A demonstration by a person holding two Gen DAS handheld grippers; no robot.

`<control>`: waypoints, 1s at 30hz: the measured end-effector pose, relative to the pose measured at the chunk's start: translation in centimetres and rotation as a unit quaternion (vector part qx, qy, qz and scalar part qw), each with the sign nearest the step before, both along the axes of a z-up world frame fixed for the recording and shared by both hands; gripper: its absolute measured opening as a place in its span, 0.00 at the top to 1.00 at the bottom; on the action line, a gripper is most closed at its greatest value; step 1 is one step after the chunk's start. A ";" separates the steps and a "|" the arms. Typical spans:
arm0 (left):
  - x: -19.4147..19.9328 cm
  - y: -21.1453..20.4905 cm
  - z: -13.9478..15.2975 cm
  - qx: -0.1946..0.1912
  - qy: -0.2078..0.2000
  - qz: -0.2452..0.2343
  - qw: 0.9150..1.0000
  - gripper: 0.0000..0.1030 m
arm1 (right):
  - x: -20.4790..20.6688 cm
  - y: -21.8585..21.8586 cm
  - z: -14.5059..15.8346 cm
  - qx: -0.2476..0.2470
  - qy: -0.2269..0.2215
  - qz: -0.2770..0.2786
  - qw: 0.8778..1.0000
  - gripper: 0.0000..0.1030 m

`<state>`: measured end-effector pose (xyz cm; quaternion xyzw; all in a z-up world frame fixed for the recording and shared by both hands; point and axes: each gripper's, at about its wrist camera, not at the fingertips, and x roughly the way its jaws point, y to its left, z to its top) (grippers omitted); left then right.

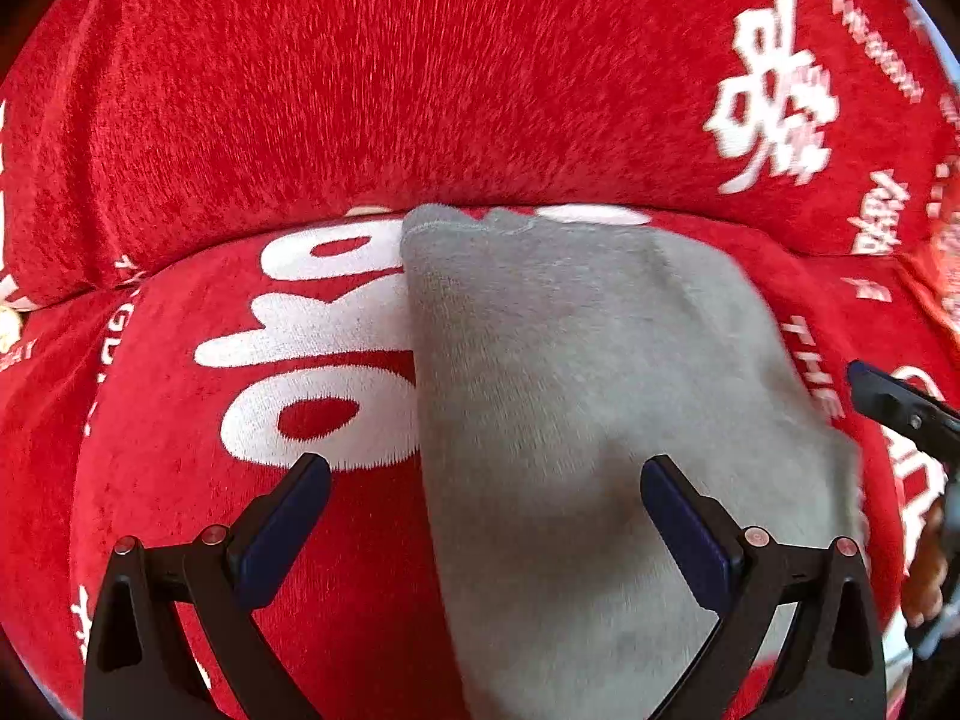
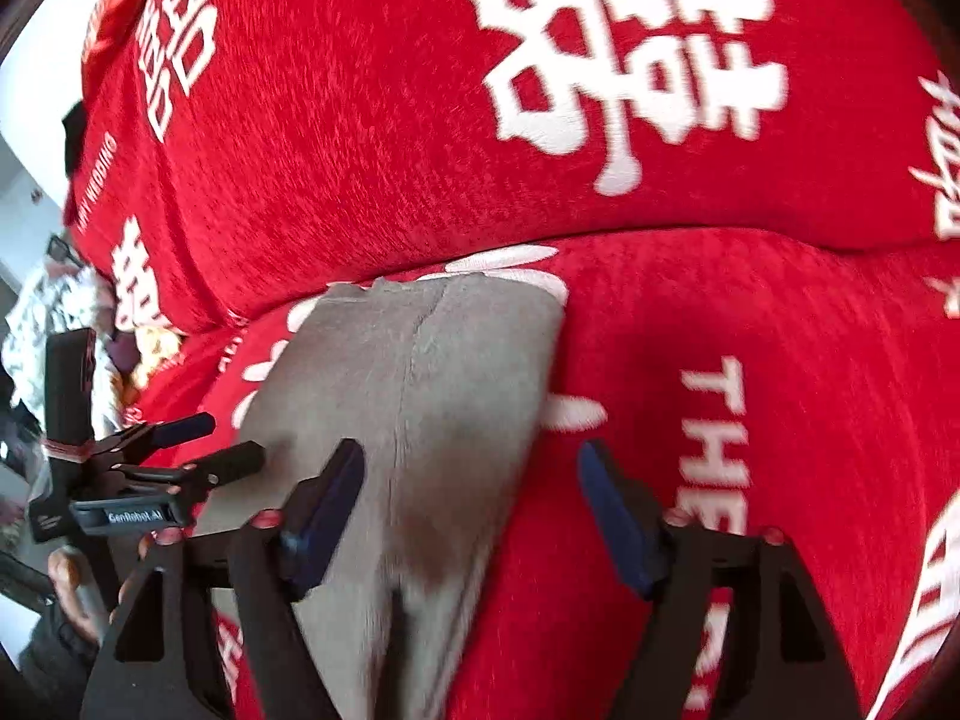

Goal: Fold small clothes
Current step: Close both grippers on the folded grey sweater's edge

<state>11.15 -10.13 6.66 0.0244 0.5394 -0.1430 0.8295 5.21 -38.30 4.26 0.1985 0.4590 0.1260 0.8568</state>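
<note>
A small grey fleece garment [image 1: 588, 396] lies folded in a long strip on the red sofa seat [image 1: 180, 510]; it also shows in the right wrist view [image 2: 432, 408], with a seam down its middle. My left gripper [image 1: 486, 468] is open and empty, straddling the garment's left edge near its near end. My right gripper [image 2: 471, 456] is open and empty, straddling the garment's right edge. The left gripper shows at the left of the right wrist view [image 2: 204, 438], fingers apart. A right fingertip [image 1: 888, 396] shows at the right of the left wrist view.
The sofa cover is red plush with white lettering; its backrest [image 1: 420, 78] rises just behind the garment. Beyond the sofa's left end are patterned cloths and clutter [image 2: 54, 306].
</note>
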 end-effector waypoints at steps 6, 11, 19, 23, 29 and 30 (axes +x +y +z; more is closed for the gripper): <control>0.1 1.6 -2.4 -0.083 0.077 0.003 0.994 0.00 | -0.4 1.1 -2.2 0.049 0.040 0.005 0.998 0.22; 0.6 0.7 -3.9 -0.111 0.106 0.001 0.988 0.00 | 1.0 3.0 -4.8 0.082 0.082 0.014 0.993 0.22; 2.4 -1.0 -5.3 -0.120 0.116 -0.009 0.986 0.00 | 2.8 5.3 -5.9 0.079 0.072 0.022 0.994 0.21; 3.0 -2.0 -5.3 -0.097 0.107 -0.009 0.989 0.06 | 3.6 7.0 -5.6 0.028 0.065 0.031 0.997 0.30; 1.9 -2.4 -3.8 -0.077 0.066 -0.021 0.995 0.34 | 3.1 9.2 -3.8 -0.025 0.039 0.037 0.998 0.56; 1.6 -2.7 -3.3 -0.068 0.057 -0.023 0.996 0.41 | 2.9 9.6 -3.3 -0.040 0.034 0.036 0.998 0.58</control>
